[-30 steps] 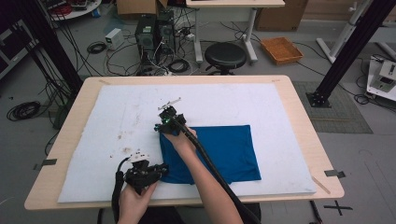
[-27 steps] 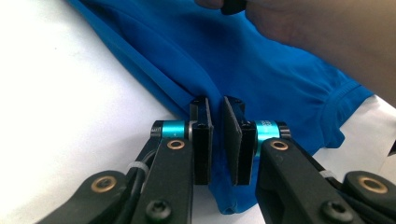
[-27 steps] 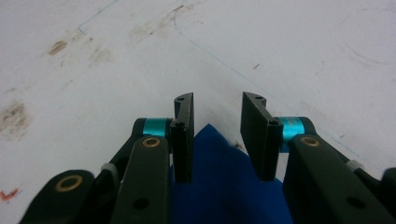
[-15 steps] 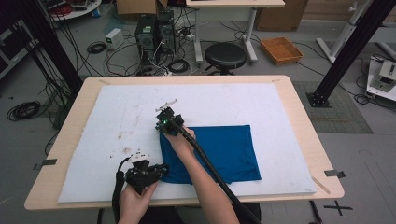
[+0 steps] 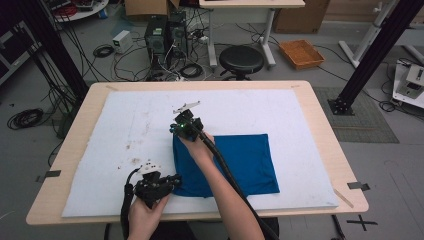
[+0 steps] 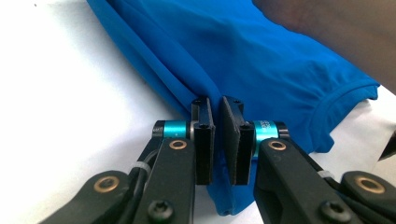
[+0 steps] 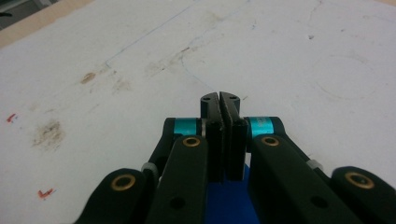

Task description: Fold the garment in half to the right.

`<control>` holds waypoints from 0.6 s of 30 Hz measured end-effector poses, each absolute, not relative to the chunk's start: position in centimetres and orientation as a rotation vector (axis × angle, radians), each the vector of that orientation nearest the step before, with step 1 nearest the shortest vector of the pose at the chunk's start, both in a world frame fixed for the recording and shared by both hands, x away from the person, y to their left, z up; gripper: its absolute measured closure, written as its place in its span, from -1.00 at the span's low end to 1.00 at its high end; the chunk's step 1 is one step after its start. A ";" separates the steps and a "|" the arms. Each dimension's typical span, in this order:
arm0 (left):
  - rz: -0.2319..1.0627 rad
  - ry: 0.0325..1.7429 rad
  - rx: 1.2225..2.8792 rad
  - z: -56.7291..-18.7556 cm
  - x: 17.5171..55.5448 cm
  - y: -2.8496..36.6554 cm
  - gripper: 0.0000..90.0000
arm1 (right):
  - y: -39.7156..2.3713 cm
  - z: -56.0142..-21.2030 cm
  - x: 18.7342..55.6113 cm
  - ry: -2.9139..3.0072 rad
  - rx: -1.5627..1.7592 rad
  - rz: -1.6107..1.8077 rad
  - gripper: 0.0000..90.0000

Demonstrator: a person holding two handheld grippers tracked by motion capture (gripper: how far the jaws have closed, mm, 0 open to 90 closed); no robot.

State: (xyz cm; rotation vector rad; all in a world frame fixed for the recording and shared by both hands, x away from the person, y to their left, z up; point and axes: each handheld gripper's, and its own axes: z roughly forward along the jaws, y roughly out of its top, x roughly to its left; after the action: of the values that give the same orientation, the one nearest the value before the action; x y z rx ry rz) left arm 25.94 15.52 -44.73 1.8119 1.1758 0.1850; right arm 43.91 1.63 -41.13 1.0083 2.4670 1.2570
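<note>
While pinned at two corners, lay flat on the white mat (image 5: pixel 125 125) near the table's (image 5: pixel 320 120) front edge: blue cloth (image 5: pixel 245 160), folded to a rough rectangle, long axis running left to right across the mat, hemmed sleeve end (image 6: pixel 345 100) pointing toward the front left corner.

At the left, left gripper (image 5: pixel 172 181) sat low at the cloth's front left corner, jaws narrow and clamped on a bunched fold of the fabric, pads pressing it from both sides. Kept the same place and the same grip as a second before.

Further right, right gripper (image 5: pixel 182 122) stood at the cloth's far left corner, just over its edge, aimed out across the bare mat. Jaws had just been closing: apart a second earlier, now pressed tight together with a sliver of blue (image 7: pixel 226 196) showing beneath them; could not tell for sure whether fabric was caught between the pads. Had lifted slightly off the mat since the earlier frame, the corner beneath puckered where it had lain smooth.

Cloth: thin, soft knit, saturated blue, gently wrinkled, with stitched hems. Mat: matte white, scuffed with brown smudges (image 7: pixel 46 133), faint pen lines and small red marks (image 7: pixel 44 192). Table: pale wood with rounded corners. Jaws: black, flat-padded, with teal collars and brass pins.
</note>
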 end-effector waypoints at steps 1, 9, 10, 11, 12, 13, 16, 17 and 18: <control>0.187 1.174 1.810 -44.7 25.9 15.5 0.84 | 1.5 -41.0 43.9 2.464 1.011 1.260 0.98; 0.190 1.126 1.796 -43.2 25.6 14.7 0.84 | 0.0 -39.8 43.8 2.449 0.998 1.307 0.98; 0.188 1.117 1.794 -42.9 25.6 14.5 0.84 | -0.3 -39.6 43.7 2.446 0.995 1.318 0.98; 0.193 1.103 1.797 -42.6 25.5 14.2 0.84 | -0.6 -39.4 43.7 2.446 0.993 1.322 0.98; 0.193 1.091 1.801 -42.4 25.5 13.9 0.84 | -1.0 -39.1 43.7 2.444 0.984 1.327 0.98; 0.194 1.082 1.802 -42.2 25.5 13.7 0.84 | -1.3 -38.9 43.6 2.441 0.985 1.330 0.98; 0.187 1.061 1.799 -41.6 25.6 12.7 0.84 | -2.3 -38.3 43.5 2.434 0.980 1.339 0.98; 0.183 1.052 1.801 -41.4 25.7 12.3 0.84 | -2.7 -38.2 43.6 2.429 0.972 1.343 0.98; 0.180 1.044 1.809 -41.3 25.8 12.1 0.84 | -3.1 -38.0 43.5 2.425 0.975 1.340 0.98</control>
State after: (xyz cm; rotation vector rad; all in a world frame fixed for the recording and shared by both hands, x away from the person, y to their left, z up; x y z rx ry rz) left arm 25.84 12.05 -41.29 1.8085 1.0437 0.1796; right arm 43.54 -3.06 -38.03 0.9745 2.4251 1.3402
